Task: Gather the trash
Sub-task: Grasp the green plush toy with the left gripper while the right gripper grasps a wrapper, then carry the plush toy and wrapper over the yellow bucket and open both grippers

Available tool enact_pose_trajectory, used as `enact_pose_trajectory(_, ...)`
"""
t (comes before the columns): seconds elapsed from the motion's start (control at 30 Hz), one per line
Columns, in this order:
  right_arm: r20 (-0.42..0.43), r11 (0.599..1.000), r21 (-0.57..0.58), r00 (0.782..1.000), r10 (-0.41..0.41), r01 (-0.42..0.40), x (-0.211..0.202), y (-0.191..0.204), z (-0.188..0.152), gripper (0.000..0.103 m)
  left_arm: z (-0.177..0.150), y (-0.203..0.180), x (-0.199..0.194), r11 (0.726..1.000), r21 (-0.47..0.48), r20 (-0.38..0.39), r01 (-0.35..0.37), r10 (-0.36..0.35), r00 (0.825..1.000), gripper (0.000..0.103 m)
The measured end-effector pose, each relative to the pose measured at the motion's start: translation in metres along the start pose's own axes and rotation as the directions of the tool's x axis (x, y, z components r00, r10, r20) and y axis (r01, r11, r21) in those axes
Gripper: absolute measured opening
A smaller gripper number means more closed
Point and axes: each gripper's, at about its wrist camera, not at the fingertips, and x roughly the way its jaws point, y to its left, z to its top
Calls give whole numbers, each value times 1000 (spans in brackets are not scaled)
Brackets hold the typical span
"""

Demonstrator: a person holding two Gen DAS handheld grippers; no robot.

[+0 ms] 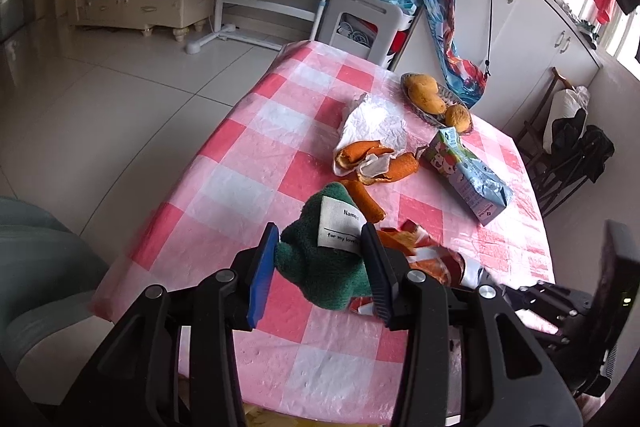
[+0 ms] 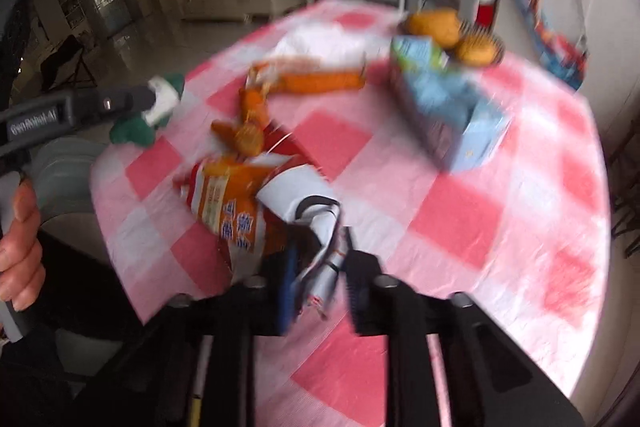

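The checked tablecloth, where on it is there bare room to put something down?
Bare cloth lies along the left edge of the tablecloth, beyond the green cloth in the left gripper, and near the front edge. The middle is crowded: orange peels, white paper, carton, snack wrapper.

Left gripper [image 1: 320, 247]: black plastic linkage arms behind the jaws, a round silver screw head at each pivot. One finger carries a blue ribbed pad, the other a dark ribbed pad.

Right gripper [image 2: 320, 275]: the same black linkage, dark round screws behind the jaws, one blue pad and one black ribbed pad; picture blurred.

Person's hand [image 2: 18, 239]: dark sleeve beside it.
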Motion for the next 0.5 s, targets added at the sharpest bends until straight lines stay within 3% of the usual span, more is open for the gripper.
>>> enact_pose_trajectory(0.1,137,998,15,988,-65,64,-31,-3,7,11,1,-1,-1,1000,4,7,1,-1,1000,40)
enact_pose_trajectory(0.23,196,989,17,969,-150,149,-48,-6,7,11,0,-3,0,1000,12,2,2,-2,1000,40)
enact_pose_trajectory(0.37,226,989,42,963,-145,139,-61,-13,6,11,-1,-5,1,1000,20,-1,3,-3,1000,40)
enact_pose_trajectory(0.5,246,996,59,966,-85,72,-74,-17,-1,11,0,-6,-3,999,32,12,1,-1,1000,40)
